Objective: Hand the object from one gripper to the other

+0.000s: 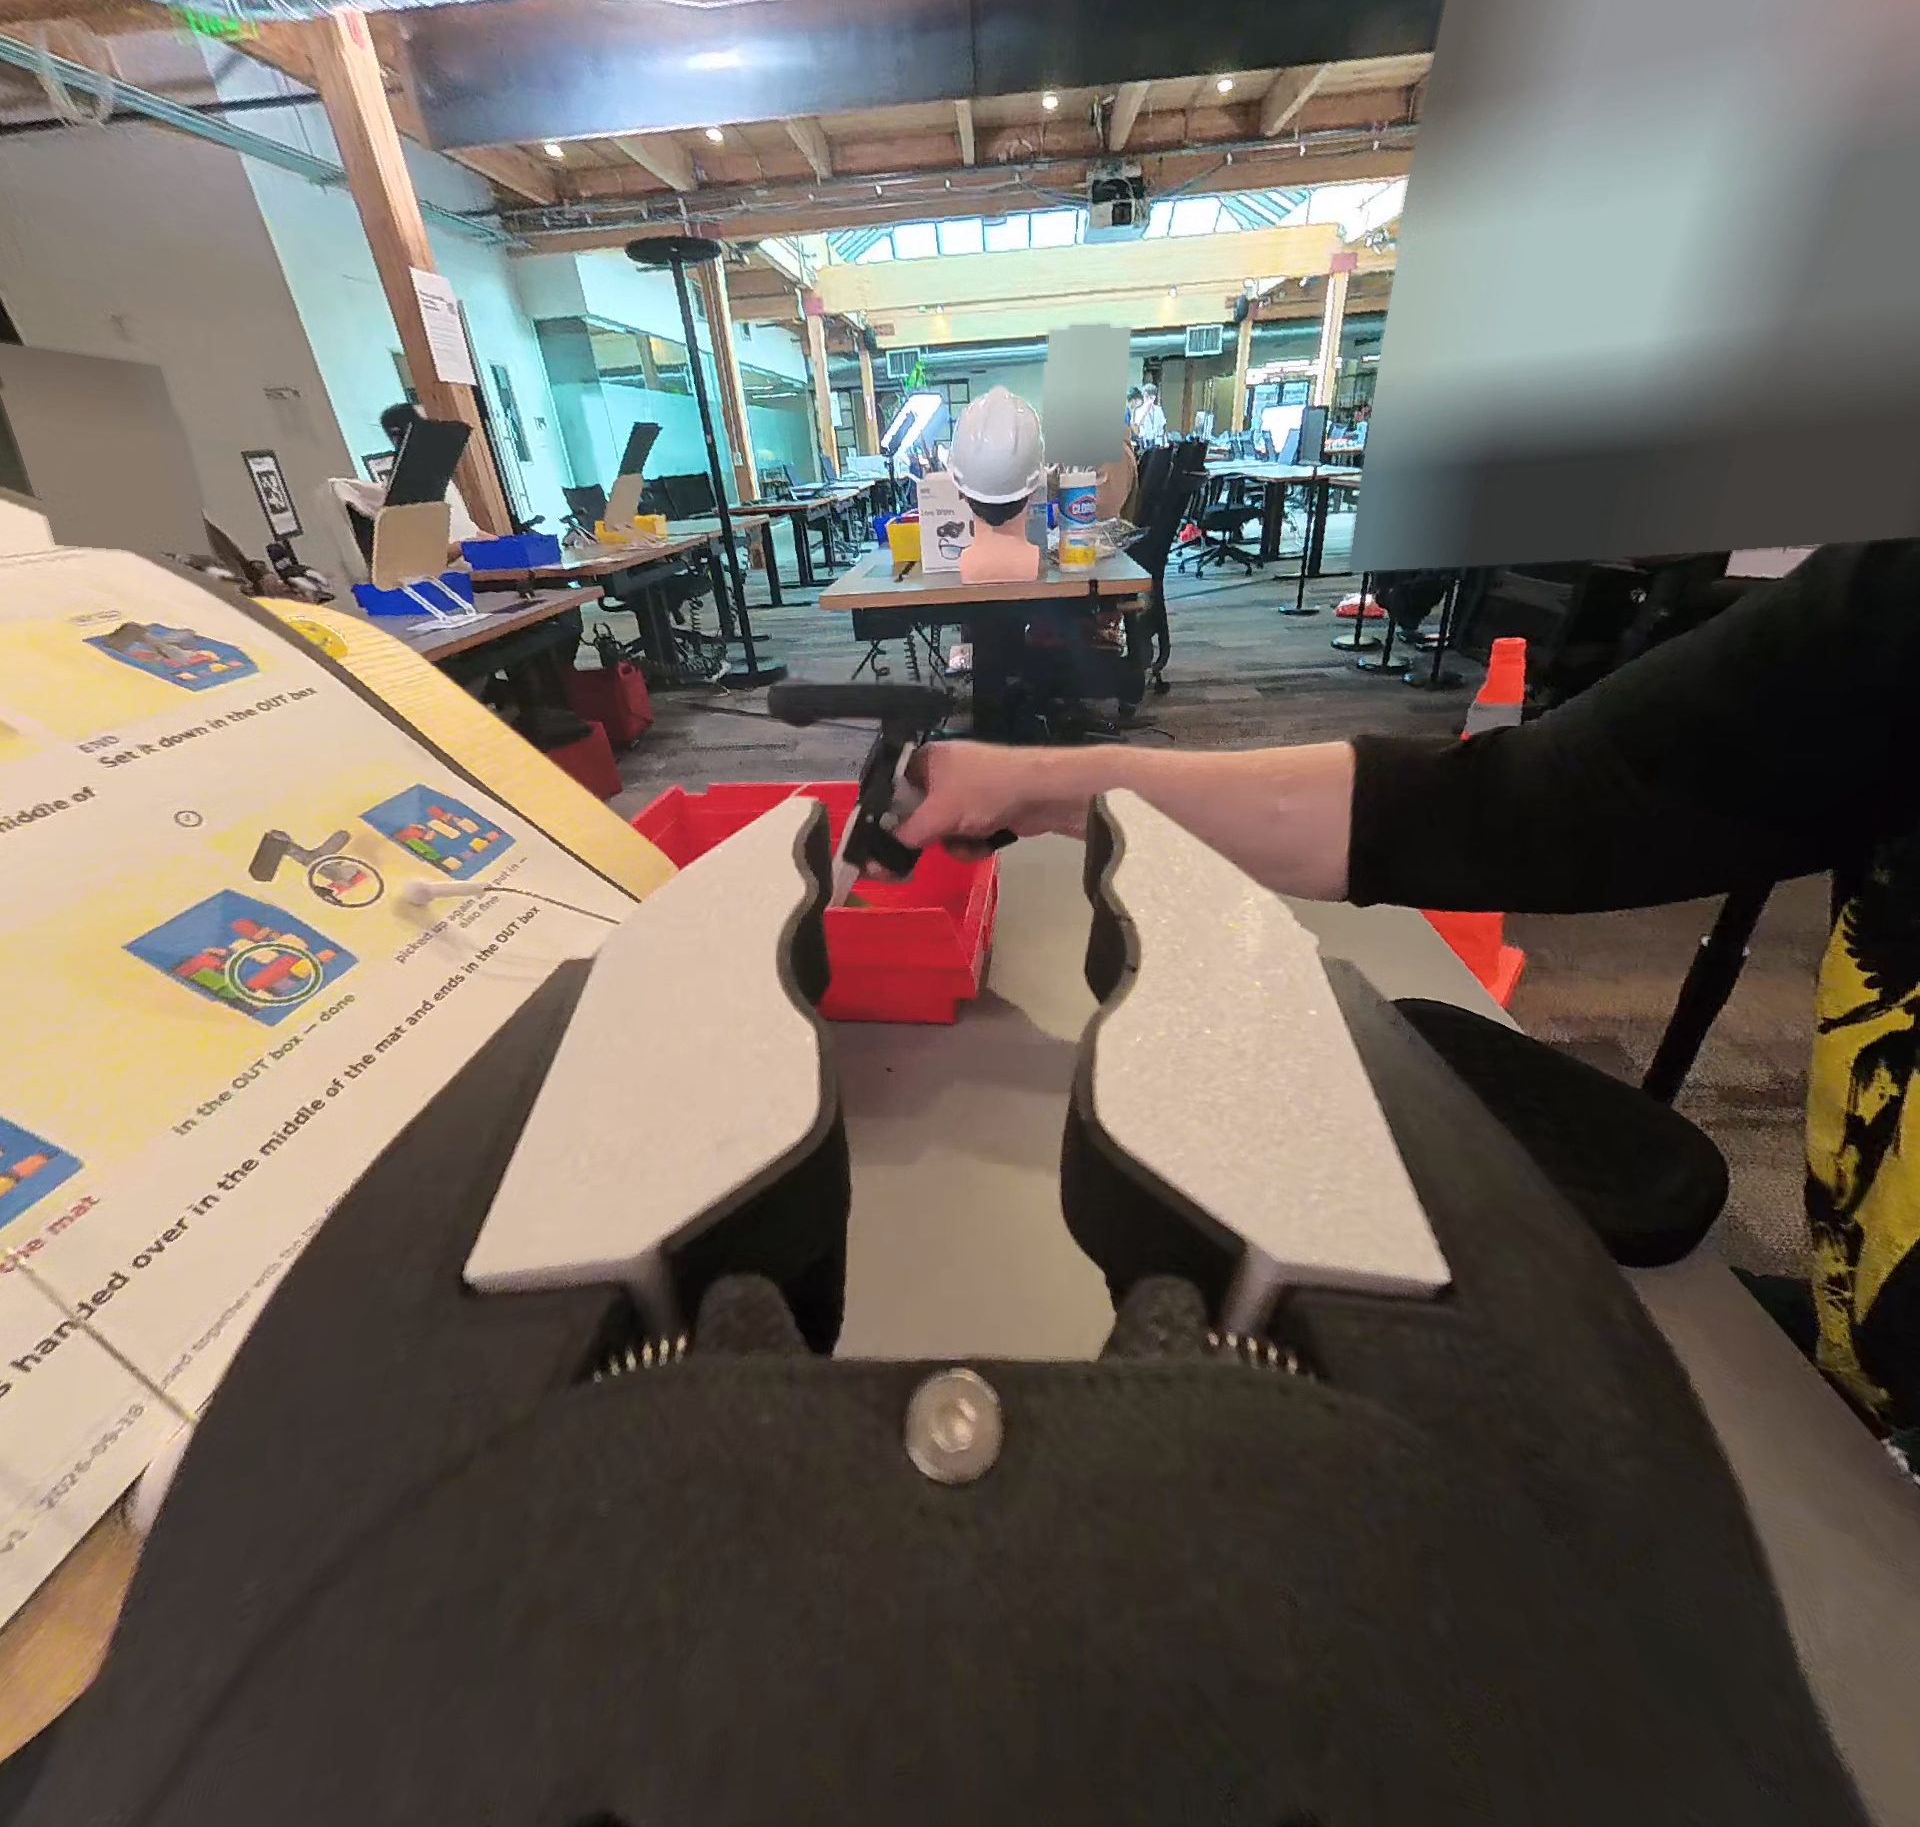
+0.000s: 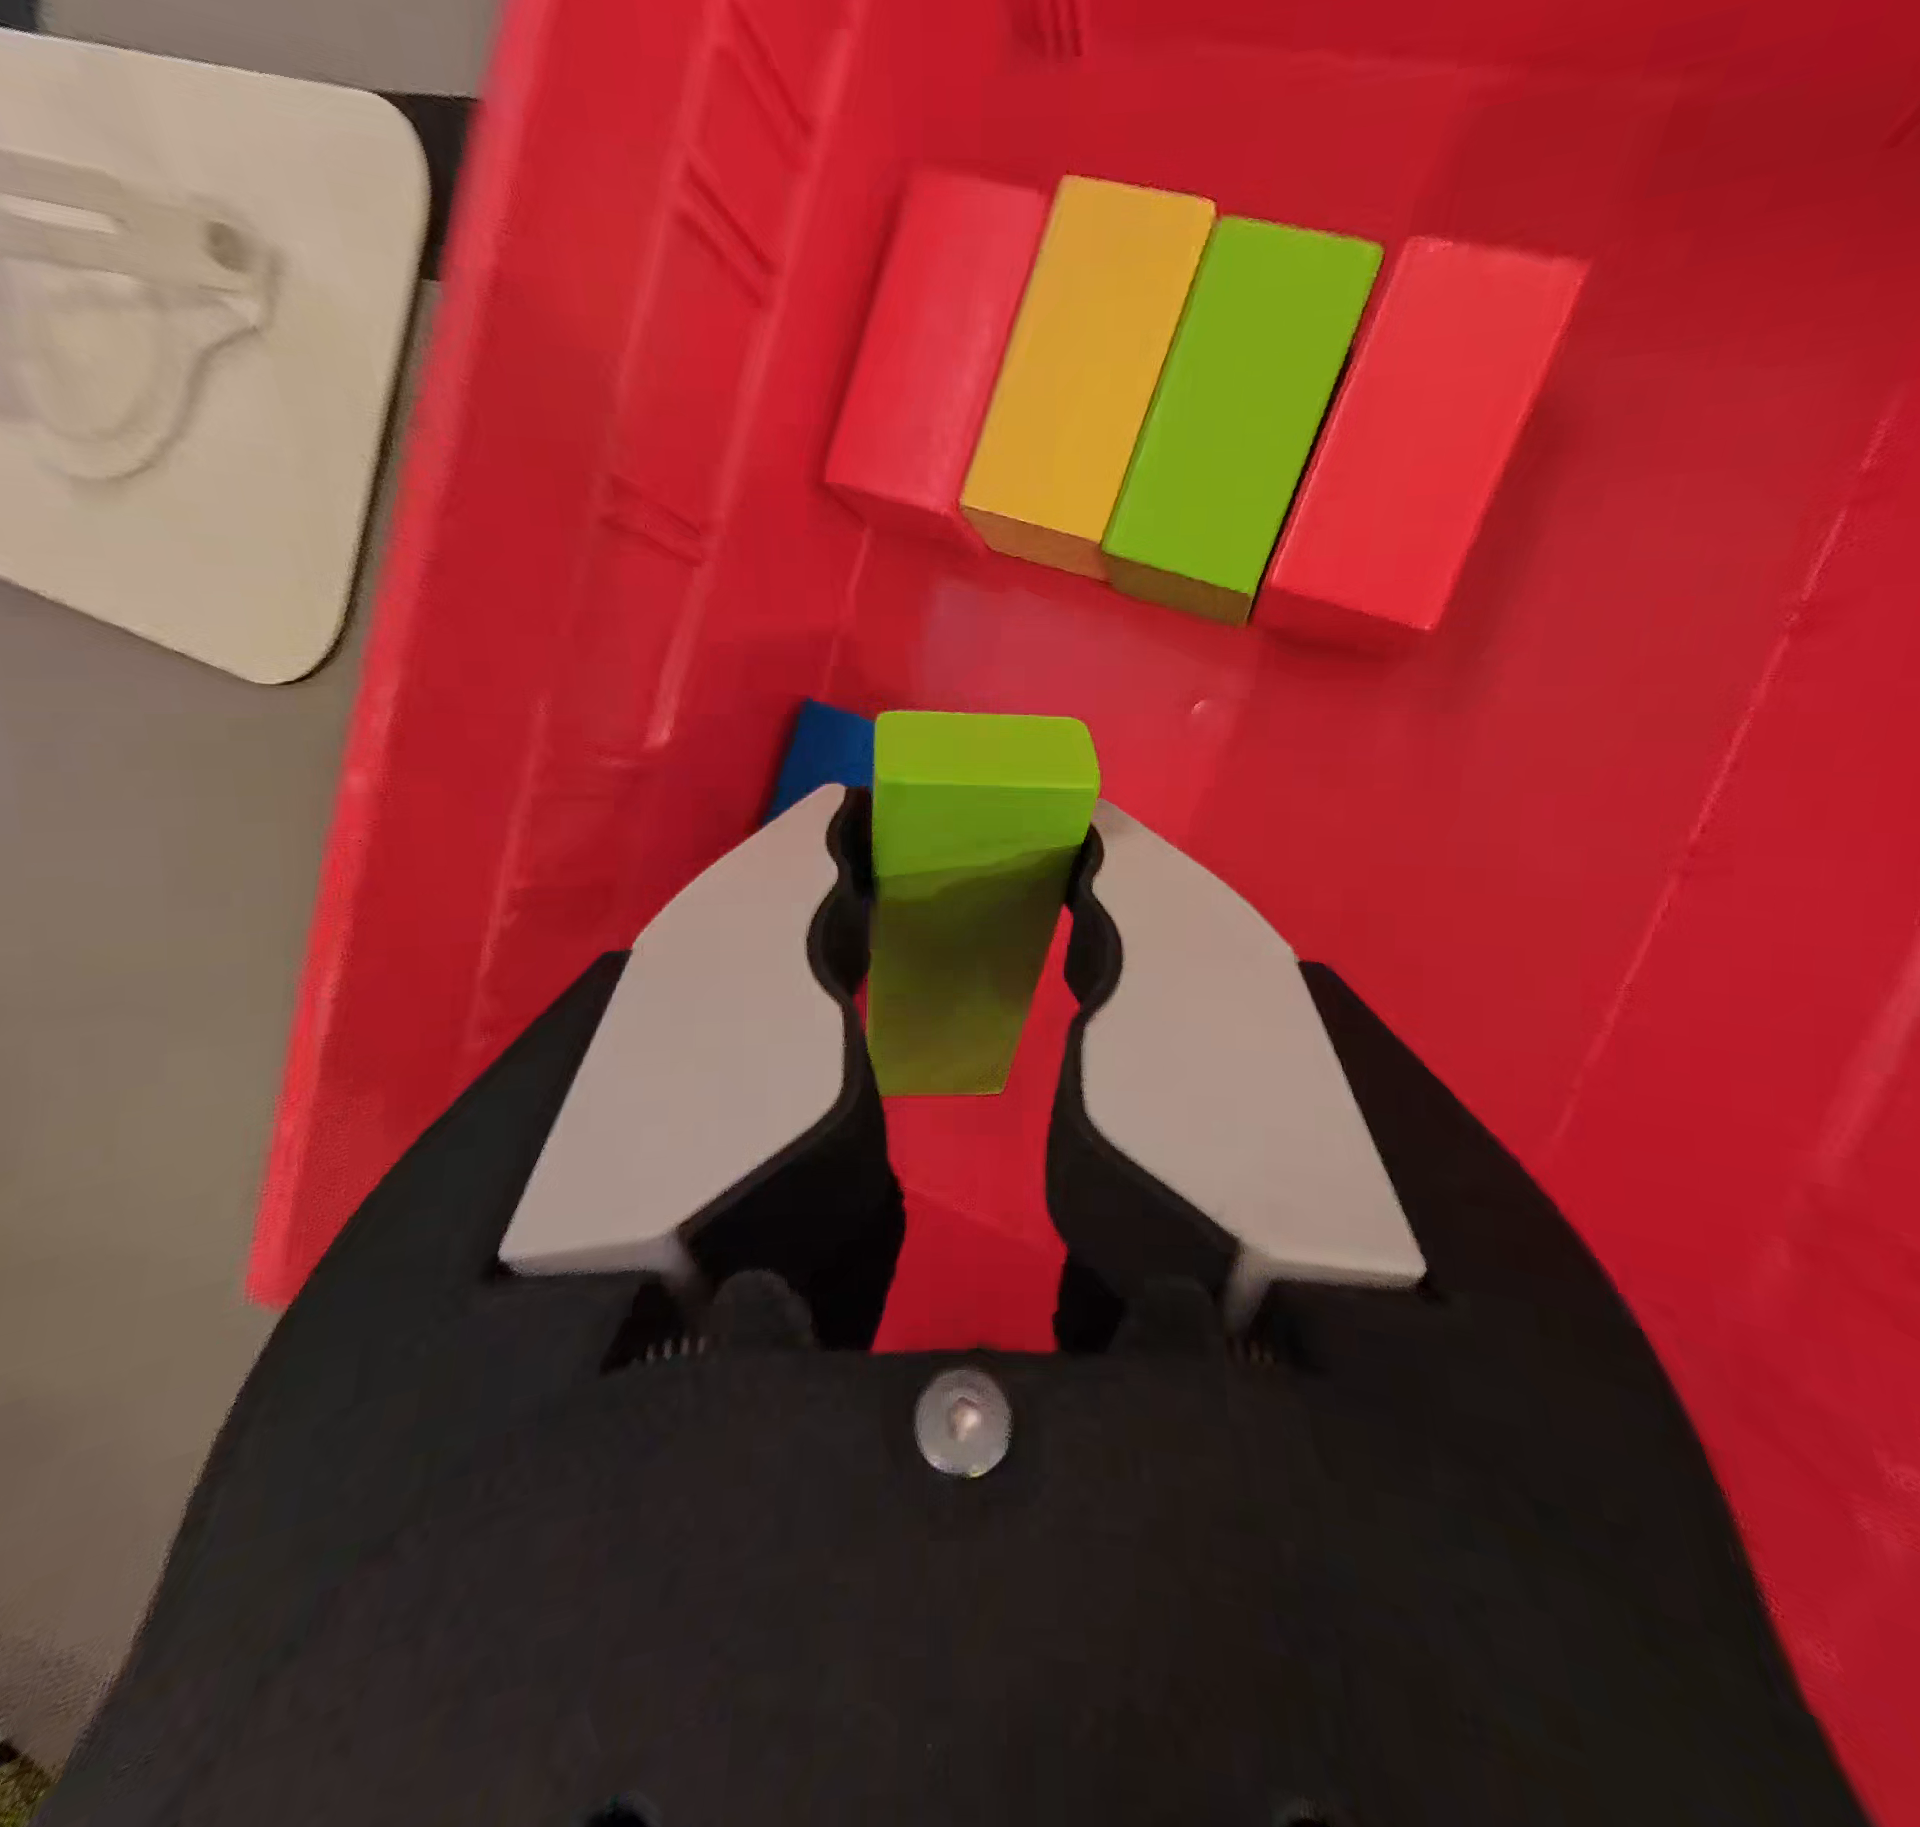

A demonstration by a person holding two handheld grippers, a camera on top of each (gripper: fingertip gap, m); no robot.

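Large blurred patch over the upper right of the left wrist view, hiding whatever is there. Grey worktop (image 1: 966,1133) mostly covered by the black body of the near tool; instruction sheet (image 1: 208,946) cut off at the left edge. Red bin (image 2: 1558,842) filling most of the right wrist view, its rims running out of frame; in the left wrist view only the near corner visible between the pale fingers. White flat pad (image 2: 208,375) beside the bin on the left, smeared by motion blur, raised shape on it hard to make out.

Left hand-held gripper (image 1: 956,894) released, jaws standing wide with only worktop and bin seen through the gap. Right hand-held gripper (image 2: 971,873) clenched on the green block (image 2: 977,842), both dark pads pressed to its side faces, block pointing forward along the fingers with its far end past the fingertips and its near end between the fingers. Same tool seen from the left wrist view reaching down into the bin in a person's hand (image 1: 987,801), fingertips blurred, only a dim green sliver showing at its tip.

On the bin floor beyond the held block, a row of four blocks side by side and touching: red block (image 2: 935,354), yellow block (image 2: 1081,375), second green block (image 2: 1236,406), another red block (image 2: 1423,437). Blue block (image 2: 826,754) just behind the left fingertip, mostly hidden by finger and green block.
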